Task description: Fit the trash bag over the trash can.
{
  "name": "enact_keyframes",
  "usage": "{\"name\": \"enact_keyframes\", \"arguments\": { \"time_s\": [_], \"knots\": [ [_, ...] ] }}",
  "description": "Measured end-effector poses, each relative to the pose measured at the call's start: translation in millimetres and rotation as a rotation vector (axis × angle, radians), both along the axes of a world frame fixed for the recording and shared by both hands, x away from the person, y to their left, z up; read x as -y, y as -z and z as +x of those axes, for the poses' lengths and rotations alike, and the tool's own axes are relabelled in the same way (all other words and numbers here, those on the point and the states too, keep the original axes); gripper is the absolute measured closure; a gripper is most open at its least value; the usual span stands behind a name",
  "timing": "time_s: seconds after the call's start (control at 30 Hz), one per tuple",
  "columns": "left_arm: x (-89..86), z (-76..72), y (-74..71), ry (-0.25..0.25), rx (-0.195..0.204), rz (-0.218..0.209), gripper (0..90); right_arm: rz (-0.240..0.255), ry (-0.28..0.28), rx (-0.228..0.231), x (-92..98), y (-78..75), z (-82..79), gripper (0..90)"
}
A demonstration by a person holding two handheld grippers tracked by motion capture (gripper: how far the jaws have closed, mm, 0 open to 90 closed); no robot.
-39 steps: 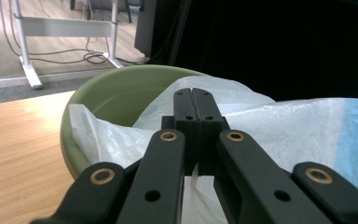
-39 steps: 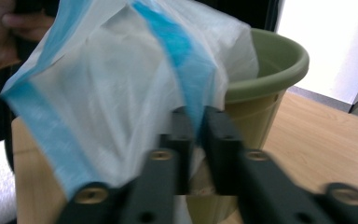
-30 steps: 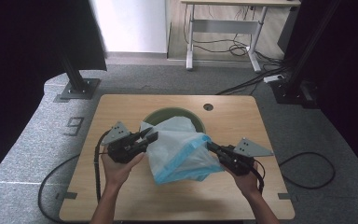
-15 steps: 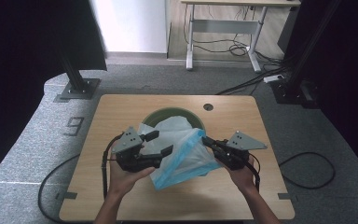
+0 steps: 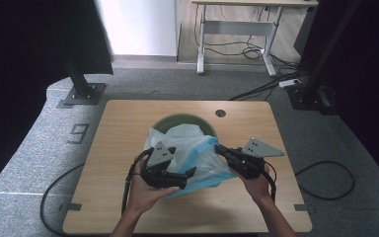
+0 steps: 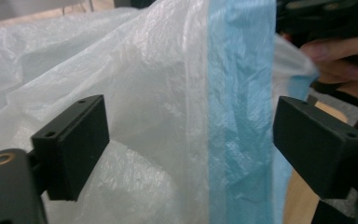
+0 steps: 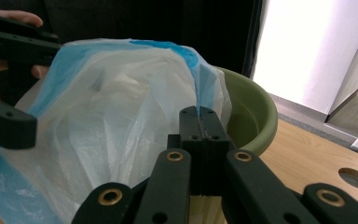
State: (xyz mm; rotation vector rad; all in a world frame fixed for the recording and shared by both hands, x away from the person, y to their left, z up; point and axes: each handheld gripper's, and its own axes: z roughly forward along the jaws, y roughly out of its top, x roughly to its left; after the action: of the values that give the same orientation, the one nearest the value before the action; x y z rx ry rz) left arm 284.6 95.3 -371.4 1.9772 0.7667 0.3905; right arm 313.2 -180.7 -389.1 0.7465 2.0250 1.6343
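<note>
While the right tool (image 7: 199, 122) pinches the plastic bag (image 5: 197, 158) at its blue rim, the left tool (image 6: 191, 144) has just opened, rim between its jaws untouched.

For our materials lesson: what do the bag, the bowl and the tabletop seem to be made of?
Bag: thin translucent plastic film, white with a blue band, crinkled and glossy.
Bowl: probably moulded plastic, smooth olive green, soft sheen.
Tabletop: wood or wood-look laminate, pale grain, matte.

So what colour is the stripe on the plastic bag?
Light blue, along the edge of the clear-white plastic bag. The left gripper view shows it best.
</note>
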Motion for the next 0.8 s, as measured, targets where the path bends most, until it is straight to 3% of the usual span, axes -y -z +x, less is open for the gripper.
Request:
{"name": "enact_keyframes", "arguments": {
  "time_s": [0.13, 0.23, 0.27, 0.43, 0.47, 0.57, 0.6, 0.63, 0.8],
  "knots": [
    [4.1, 0.5, -0.1, -0.021, -0.010, 0.015, 19.4, 0.004, 0.000, 0.000, 0.3, -0.4, 0.3, 88.8],
    [1.9, 2.4, -2.9, -0.038, -0.017, -0.012, 25.6, 0.003, 0.000, 0.000, 0.9, -0.1, 0.2, 88.8],
    [0.5, 3.3, -4.1, -0.041, -0.019, -0.023, 35.3, 0.003, 0.001, 0.001, 1.5, -0.3, 0.0, 88.8],
    [-5.6, 9.2, -9.7, -0.051, -0.021, -0.056, 57.7, 0.008, 0.005, -0.001, 2.5, -0.3, 0.5, 88.8],
    [-7.1, 11.0, -10.7, -0.050, -0.023, -0.063, 57.7, 0.008, 0.005, -0.001, 2.5, -0.3, 0.5, 88.8],
    [-15.8, 19.3, -13.6, -0.038, -0.037, -0.126, 75.8, 0.010, 0.007, 0.000, 3.3, -0.2, 1.1, 88.1],
    [-15.8, 19.3, -13.6, -0.038, -0.037, -0.126, 79.3, 0.010, 0.007, 0.000, 3.3, -0.2, 1.1, 88.1],
    [-17.2, 21.2, -14.1, -0.039, -0.038, -0.131, 81.7, 0.015, 0.015, 0.005, 4.5, -0.9, 0.3, 79.7],
    [-21.9, 31.1, -16.2, -0.052, -0.046, -0.141, 88.5, 0.027, 0.033, 0.010, 10.0, -4.0, -3.7, 67.2]
  ]
}}
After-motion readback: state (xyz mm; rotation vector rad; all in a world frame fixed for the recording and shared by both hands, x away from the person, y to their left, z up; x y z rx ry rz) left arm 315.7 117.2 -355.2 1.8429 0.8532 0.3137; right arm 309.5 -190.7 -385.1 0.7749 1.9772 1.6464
